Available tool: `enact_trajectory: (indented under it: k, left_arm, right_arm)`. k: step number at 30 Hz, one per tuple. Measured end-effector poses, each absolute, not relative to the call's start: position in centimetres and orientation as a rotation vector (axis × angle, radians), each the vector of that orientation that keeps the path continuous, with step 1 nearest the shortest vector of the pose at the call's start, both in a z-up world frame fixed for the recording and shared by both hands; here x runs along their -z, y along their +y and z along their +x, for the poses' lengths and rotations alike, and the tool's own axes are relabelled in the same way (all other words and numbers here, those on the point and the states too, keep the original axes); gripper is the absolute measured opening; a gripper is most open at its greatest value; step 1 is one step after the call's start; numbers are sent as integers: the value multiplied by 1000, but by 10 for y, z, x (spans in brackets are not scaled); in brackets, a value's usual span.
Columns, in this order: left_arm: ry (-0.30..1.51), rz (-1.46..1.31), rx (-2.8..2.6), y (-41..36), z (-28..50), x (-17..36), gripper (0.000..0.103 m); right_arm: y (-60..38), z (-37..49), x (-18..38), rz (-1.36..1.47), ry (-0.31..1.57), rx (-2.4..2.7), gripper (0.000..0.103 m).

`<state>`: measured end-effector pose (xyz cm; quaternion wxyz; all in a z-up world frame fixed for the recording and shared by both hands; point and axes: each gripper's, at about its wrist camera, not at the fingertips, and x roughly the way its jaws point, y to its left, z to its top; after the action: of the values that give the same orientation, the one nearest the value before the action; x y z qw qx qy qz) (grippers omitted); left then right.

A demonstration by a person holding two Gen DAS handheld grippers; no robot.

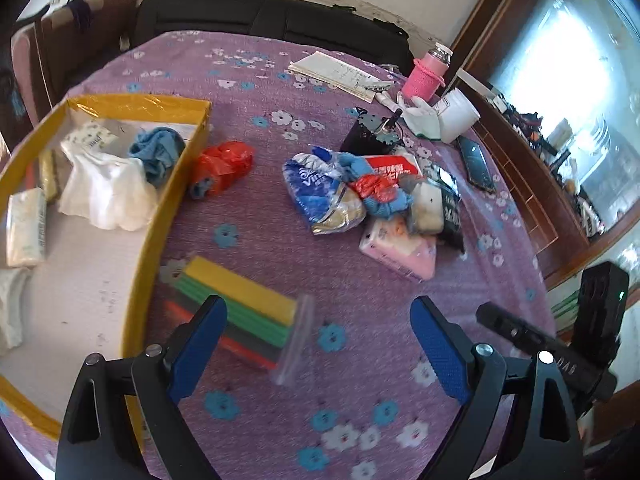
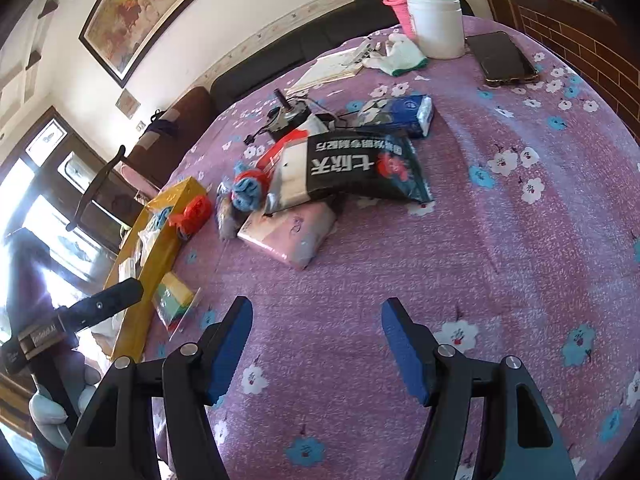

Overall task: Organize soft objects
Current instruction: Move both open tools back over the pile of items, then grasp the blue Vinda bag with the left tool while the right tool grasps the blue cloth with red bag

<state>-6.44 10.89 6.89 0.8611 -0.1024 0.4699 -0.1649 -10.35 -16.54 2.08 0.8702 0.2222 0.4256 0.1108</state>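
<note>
A yellow-rimmed box (image 1: 152, 232) at the left holds a white cloth (image 1: 106, 190), a blue cloth (image 1: 158, 152) and tissue packs (image 1: 26, 226). A clear bag of coloured strips (image 1: 240, 312) lies beside the box, just ahead of my left gripper (image 1: 316, 344), which is open and holds nothing. A red plastic bag (image 1: 222, 166) sits by the box corner. Mid-table a pile (image 1: 372, 196) holds a blue-white packet, blue cloth and a pink tissue pack (image 2: 288, 232) under a black packet (image 2: 360, 168). My right gripper (image 2: 316, 344) hovers open and holds nothing, short of that pile.
A round table with purple flowered cloth (image 2: 500, 260) carries a phone (image 2: 504, 58), a white jar (image 2: 438, 26), a pink bottle (image 1: 424, 76), a white glove (image 2: 400, 56), papers (image 1: 336, 72) and a black motor (image 2: 288, 118). A dark sofa stands behind it.
</note>
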Motion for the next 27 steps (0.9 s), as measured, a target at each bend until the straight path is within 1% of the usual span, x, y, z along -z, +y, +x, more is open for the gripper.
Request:
enact_trajectory:
  k: [11,18,21,23,25,26,27]
  left_arm:
    - [980,-299,262,114,-12,-59,92]
    - [1050,-404,261,108,39,-34,92]
    - [1064,-377,258,99,50,-23,92]
    - [1023,-328,261,92,51,-23,92]
    - [1011,-313,253,90,54,-23,88]
    - [1003,-315,253,90,54,-23,78]
    - [1002,-317,262,91,55,-23,61]
  right_arm:
    - [-174,-64,-26,489,882,-210,75]
    - [-181,-52,-11,528,915,-199,75]
    - [-186,-50,-9,547,919,-196,75]
    - [-188,-50,-11,543,915,-193,75]
    - [-188,-50,-13,538,913,-193,75]
    - [-187,-49,-14,535,912,-193,75]
    - [-186,-49,-15,532,911,-194,75]
